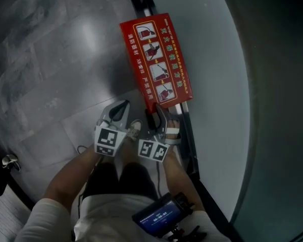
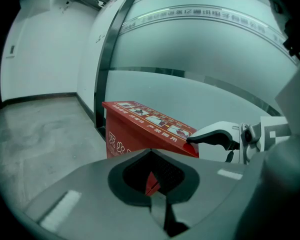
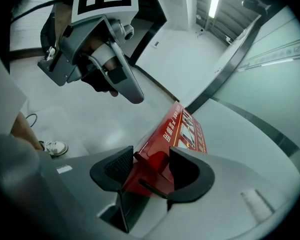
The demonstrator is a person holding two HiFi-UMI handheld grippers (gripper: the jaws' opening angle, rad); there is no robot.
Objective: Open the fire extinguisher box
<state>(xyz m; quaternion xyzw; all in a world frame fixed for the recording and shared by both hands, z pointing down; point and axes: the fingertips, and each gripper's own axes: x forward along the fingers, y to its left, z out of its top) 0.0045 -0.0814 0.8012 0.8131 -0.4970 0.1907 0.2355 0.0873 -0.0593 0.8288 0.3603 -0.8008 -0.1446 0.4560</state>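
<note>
1. Red sheet-metal fire extinguisher box stands on the grey floor, close against the frosted glass wall, upper centre of the head view. Its lid, printed with instruction pictures, faces up and lies closed.
2. Right gripper: jaws at a middling width, set round a raised red tab at the box's near end. Both pads look to bear on the tab's sides, so I note it as gripped.
3. Left gripper: jaws drawn together, nothing between them. It hangs just left of the box's near end, apart from it.
4. Step in hand, by my judgement: securing the tab so the lid can be raised.
   - Seat the tab deep in the pads before pulling, since thin painted metal may slip from a tip-only hold.
   - Let the lift follow the lid's own swing, not a straight pull.
   - The floor looks smooth, so the box might slide. The free left gripper could press on the body to steady it.
5. Not made out:
   - Which edge carries the hinge.
   - Whether a catch holds the lid.
   - In the head view the right gripper covers the tab, so contact is read from the right gripper view alone.
   - The inside of the box is unseen.
   - The lid's print is too small to read.
</note>
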